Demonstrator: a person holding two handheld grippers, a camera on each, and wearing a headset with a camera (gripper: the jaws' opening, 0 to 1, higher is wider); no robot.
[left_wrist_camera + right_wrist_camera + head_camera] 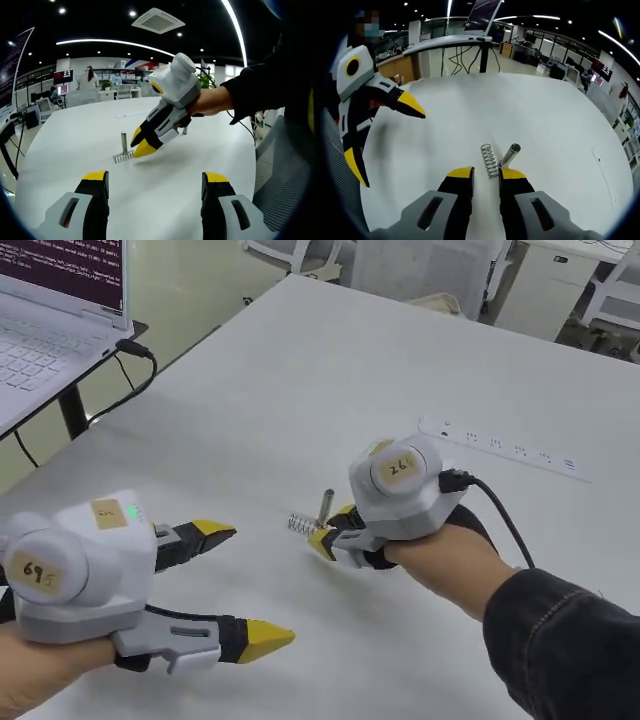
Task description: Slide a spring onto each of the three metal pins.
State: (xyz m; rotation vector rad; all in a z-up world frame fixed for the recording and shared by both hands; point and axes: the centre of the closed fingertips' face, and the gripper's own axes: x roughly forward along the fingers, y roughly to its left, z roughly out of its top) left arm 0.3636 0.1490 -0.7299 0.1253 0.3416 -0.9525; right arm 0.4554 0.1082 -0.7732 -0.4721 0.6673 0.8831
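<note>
One spring (301, 524) lies on the one white surface (300, 390), and one pin (326, 505) stands just beside it. There are two tongs: the left tongs (261, 583) at the near left and the right tongs (333, 528) just right of the spring, each with two yellow-tipped jaws, so four yellow tips in all. One laptop (50, 330) sits at the far left, one power strip (500, 445) at the far right. Two black cables show: one laptop cable (140, 380), one tongs cable (500, 515)
</note>
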